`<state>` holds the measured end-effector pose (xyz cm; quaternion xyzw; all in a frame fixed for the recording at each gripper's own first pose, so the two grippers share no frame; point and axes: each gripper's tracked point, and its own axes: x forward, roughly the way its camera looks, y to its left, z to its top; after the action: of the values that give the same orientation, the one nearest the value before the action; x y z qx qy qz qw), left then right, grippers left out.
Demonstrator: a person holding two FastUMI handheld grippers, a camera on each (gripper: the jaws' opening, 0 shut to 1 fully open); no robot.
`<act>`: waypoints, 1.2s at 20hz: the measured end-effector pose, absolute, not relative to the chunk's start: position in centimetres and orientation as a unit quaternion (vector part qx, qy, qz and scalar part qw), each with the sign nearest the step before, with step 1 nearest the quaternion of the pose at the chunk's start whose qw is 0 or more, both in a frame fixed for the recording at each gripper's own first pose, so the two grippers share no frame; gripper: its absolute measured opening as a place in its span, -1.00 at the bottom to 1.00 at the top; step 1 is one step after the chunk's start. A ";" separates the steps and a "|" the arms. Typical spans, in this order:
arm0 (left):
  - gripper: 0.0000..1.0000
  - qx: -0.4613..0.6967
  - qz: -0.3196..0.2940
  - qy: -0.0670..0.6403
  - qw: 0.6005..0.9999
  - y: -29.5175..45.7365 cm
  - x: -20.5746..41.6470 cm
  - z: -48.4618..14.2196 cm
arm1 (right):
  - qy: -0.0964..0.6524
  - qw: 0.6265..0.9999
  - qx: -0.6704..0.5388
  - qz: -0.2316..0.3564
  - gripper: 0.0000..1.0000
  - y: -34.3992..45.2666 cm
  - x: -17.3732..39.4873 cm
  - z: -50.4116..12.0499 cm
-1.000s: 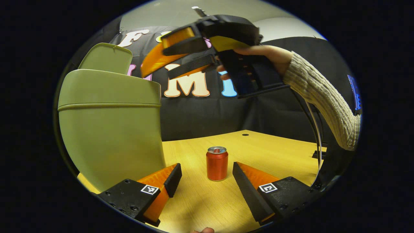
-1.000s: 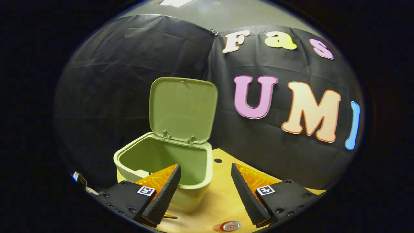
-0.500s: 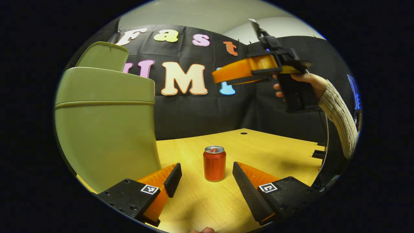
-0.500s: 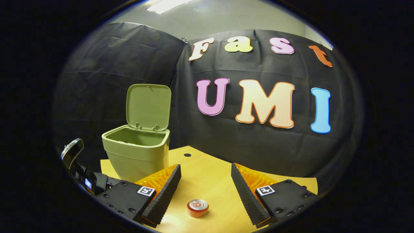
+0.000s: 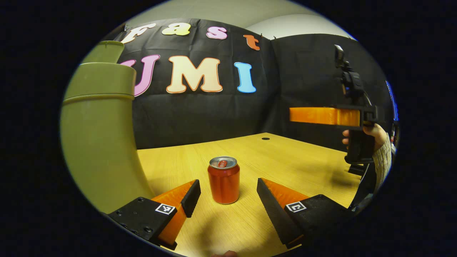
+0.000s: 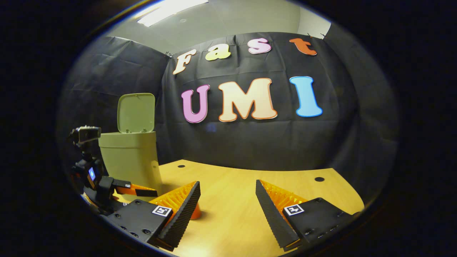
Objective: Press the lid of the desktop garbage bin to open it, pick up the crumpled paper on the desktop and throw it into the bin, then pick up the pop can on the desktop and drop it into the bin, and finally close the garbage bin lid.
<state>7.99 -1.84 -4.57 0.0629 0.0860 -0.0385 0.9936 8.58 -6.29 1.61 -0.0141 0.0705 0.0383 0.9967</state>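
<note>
I count one red pop can (image 5: 224, 180), one green garbage bin (image 6: 130, 157), one wooden desktop (image 5: 285, 164), and two grippers: left (image 5: 228, 203), right (image 6: 227, 205).

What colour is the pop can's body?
Red, with a silver top; the pop can shows best in the left gripper view.

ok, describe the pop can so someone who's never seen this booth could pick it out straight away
Start at the wooden desktop in front of the black cloth wall, with the tall green garbage bin on its left side, lid up. Just right of the bin, between the open fingers of the left hand-held gripper, stands the pop can. It is the one small red cylinder with a silver top, upright.
</note>
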 end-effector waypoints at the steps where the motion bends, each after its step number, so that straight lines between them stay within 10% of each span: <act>1: 0.92 0.063 -0.033 0.092 0.993 -1.6 8.7 -4.9 | 0.069 0.997 -0.015 0.031 0.96 -6.8 7.9 1.2; 16: 0.90 0.069 0.011 0.145 0.987 -0.8 14.2 -8.4 | 0.084 0.995 -0.009 0.046 0.97 -5.6 6.7 -3.3; 24: 0.55 0.050 0.010 0.164 0.985 -0.6 14.4 -9.0 | 0.096 0.994 -0.006 0.061 0.97 -4.3 6.9 -4.3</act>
<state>14.42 -0.56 -8.99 0.0496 0.1641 0.0105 0.9852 6.95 -4.33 -4.31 -0.0056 0.0959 0.0607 0.9935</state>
